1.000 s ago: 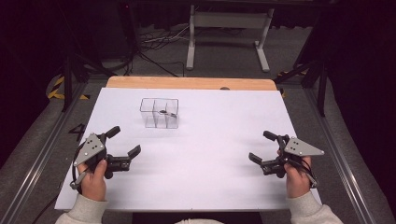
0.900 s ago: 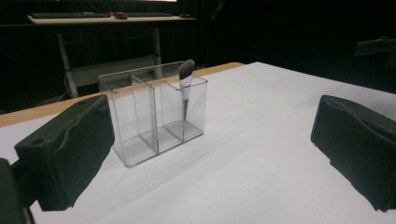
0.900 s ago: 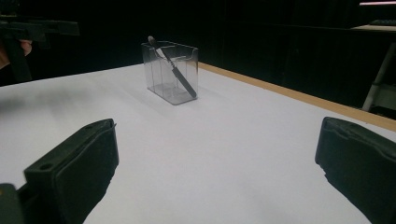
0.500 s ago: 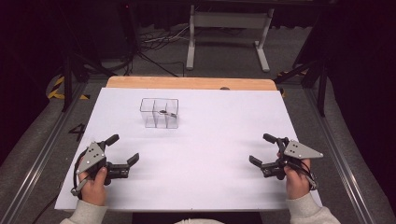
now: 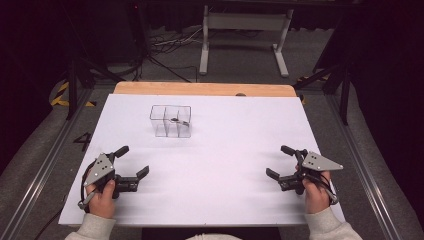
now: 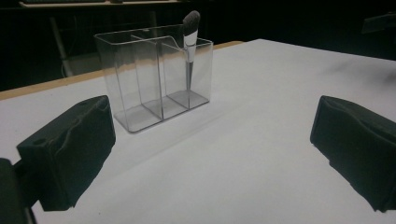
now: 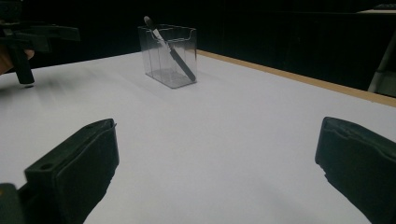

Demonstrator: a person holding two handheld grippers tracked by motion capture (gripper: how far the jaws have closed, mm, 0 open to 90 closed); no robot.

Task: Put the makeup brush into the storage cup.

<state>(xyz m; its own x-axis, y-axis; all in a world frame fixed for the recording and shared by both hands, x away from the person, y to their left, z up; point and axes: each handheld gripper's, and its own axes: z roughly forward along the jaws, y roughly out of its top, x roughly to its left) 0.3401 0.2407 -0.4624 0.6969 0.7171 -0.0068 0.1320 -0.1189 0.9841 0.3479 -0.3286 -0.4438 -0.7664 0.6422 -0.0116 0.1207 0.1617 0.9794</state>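
A clear plastic organiser (image 5: 171,120) with several compartments stands on the white table sheet (image 5: 220,150), toward the far left. A dark-handled brush (image 6: 189,42) leans in its rightmost compartment, bristles up; from the right gripper view the brush (image 7: 170,49) slants inside the organiser (image 7: 168,56). My left gripper (image 5: 132,161) rests open near the front left edge, with nothing between its jaws (image 6: 210,149). At the front right my right gripper (image 5: 280,161) is open too, its jaws wide apart and empty (image 7: 215,172).
A bare wooden strip (image 5: 200,88) runs along the table's far edge. Beyond it stand a white metal stand (image 5: 245,30) and floor cables (image 5: 165,45). Metal rails (image 5: 45,150) flank the table. The other gripper (image 7: 28,42) appears far left in the right gripper view.
My left gripper has drawn back toward the table's front edge and a little to the left. The right gripper has stayed nearly still.
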